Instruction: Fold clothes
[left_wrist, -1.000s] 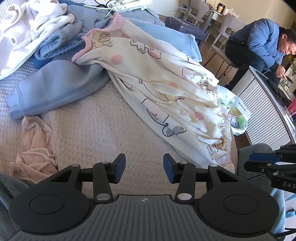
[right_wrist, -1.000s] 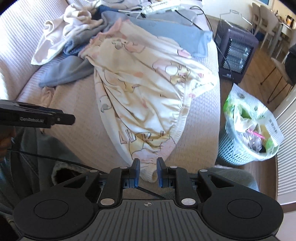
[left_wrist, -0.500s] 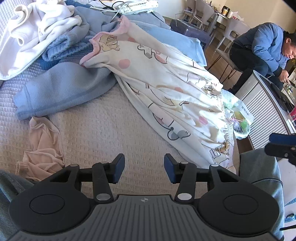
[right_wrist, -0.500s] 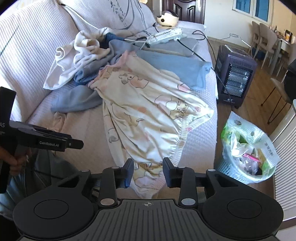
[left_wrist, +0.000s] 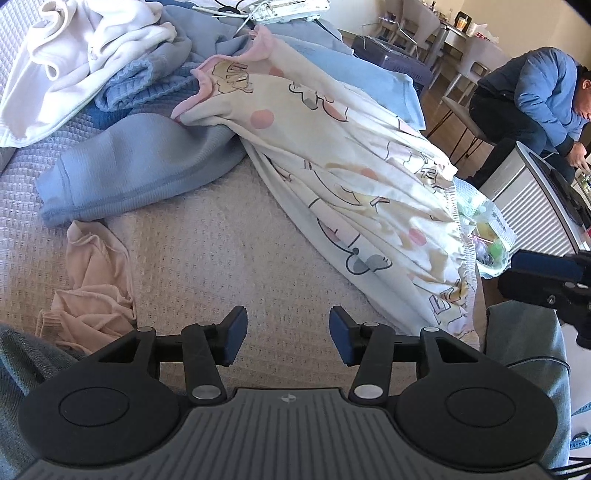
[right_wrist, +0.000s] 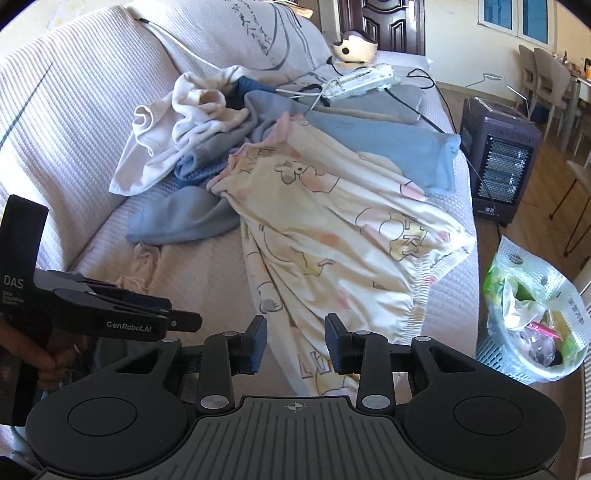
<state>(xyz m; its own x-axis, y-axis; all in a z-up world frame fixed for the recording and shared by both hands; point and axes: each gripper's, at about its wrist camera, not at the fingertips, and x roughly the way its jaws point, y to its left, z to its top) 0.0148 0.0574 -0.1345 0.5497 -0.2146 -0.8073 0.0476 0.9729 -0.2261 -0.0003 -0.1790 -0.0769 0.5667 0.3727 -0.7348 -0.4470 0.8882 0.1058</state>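
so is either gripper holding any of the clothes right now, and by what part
Neither. The left gripper is open over the bare sofa cover, and the right gripper is open, with the cartoon-print garment lying beyond its pads, unclamped.

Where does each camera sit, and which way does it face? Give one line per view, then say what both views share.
Left wrist: on the left gripper, looking down at the sofa cover; its open fingers show, and the right gripper at the right edge.
Right wrist: on the right gripper, looking along the sofa; its open fingers show, and the left gripper and hand at left.
Shared: the printed garment, blue clothes, white top and bin bag.
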